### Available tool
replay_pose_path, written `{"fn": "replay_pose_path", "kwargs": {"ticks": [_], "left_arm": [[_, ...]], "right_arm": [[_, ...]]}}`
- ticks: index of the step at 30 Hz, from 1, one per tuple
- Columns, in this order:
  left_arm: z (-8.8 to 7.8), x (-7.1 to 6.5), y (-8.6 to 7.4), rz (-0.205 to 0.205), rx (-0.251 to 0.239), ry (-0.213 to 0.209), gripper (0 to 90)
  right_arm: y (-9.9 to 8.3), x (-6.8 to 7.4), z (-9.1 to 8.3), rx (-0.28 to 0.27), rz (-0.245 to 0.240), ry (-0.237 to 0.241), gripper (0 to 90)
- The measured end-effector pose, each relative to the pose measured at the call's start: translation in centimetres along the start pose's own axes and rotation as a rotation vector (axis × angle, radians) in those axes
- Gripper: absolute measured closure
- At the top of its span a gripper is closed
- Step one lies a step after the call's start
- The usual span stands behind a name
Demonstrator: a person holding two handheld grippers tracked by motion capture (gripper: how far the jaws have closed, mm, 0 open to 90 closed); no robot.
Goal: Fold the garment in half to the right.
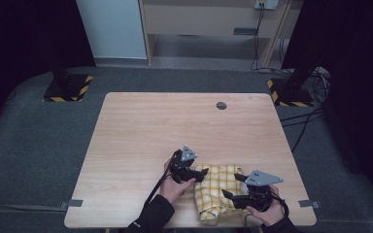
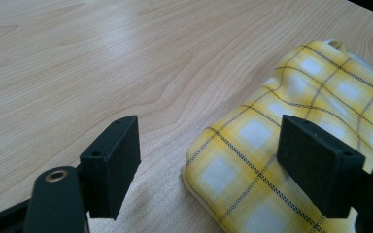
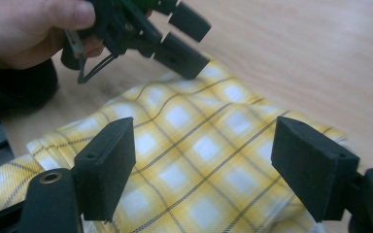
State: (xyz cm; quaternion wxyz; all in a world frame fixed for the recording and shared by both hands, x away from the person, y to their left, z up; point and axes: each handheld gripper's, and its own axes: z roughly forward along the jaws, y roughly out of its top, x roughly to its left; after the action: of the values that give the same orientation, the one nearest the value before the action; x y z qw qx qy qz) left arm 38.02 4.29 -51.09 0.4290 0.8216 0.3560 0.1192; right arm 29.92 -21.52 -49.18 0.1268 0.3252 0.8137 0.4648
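I'm working a yellow checked cloth [image 1: 217, 189] that lies folded and a little bunched at the near edge of the wooden worktop [image 1: 175, 126], with part of it drooping over that edge. The left claw [image 1: 200, 174] sits at the cloth's left edge, released, its pads apart and pressing on nothing; in the left gripper view [image 2: 209, 170] a rounded folded corner of the cloth [image 2: 272, 160] lies between and just beyond the jaws. The right claw [image 1: 230, 187] hangs over the cloth's right half, also released, and in the right gripper view [image 3: 201, 165] the checked fabric [image 3: 194, 145] spreads beneath the gap with neither pad on it.

As I read it, the step is to take a fresh hold for another fold or to smooth the cloth. To do that well I'd lower each claw until one pad slides under the top layer at an edge, then pinch only that layer, keeping both hands level so the fold stays square. The left corner looks the easier pick.

How many layers are stacked I can't tell. The overhanging part is partly behind the right hand [image 1: 267, 211], and the bottom of the high view cuts it off.
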Motion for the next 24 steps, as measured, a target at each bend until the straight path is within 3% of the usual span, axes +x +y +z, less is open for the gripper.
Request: {"fn": "replay_pose_path", "kwargs": {"ticks": [3, 9, 15, 18, 20, 24], "left_arm": [[0.2, 0.0, 0.0, -0.002, 0.007, 0.004, 21.8], [0.4, 0.1, -0.1, -0.002, 0.024, 0.004, 20.5], [0.8, 0.2, -0.4, 0.005, 0.031, 0.024, 19.4], [0.8, 0.6, -0.5, 0.011, 0.031, 0.057, 19.5], [0.8, 0.9, -0.6, -0.010, 0.029, 0.049, 19.2], [0.2, 0.8, -0.4, -0.001, 0.013, 0.057, 19.9]], "right_arm": [[-0.6, 0.1, 0.8, 0.015, 0.014, 0.051, 19.7], [-1.5, 0.8, 1.6, 0.058, -0.012, 0.093, 21.1], [-2.8, 0.3, 2.1, 0.122, -0.010, 0.072, 21.2], [-3.3, -0.2, 1.9, 0.130, 0.004, 0.065, 21.2], [-3.6, -0.5, 1.7, 0.130, 0.012, 0.067, 21.3], [-3.4, -0.4, 1.5, 0.132, 0.009, 0.064, 21.0]]}}
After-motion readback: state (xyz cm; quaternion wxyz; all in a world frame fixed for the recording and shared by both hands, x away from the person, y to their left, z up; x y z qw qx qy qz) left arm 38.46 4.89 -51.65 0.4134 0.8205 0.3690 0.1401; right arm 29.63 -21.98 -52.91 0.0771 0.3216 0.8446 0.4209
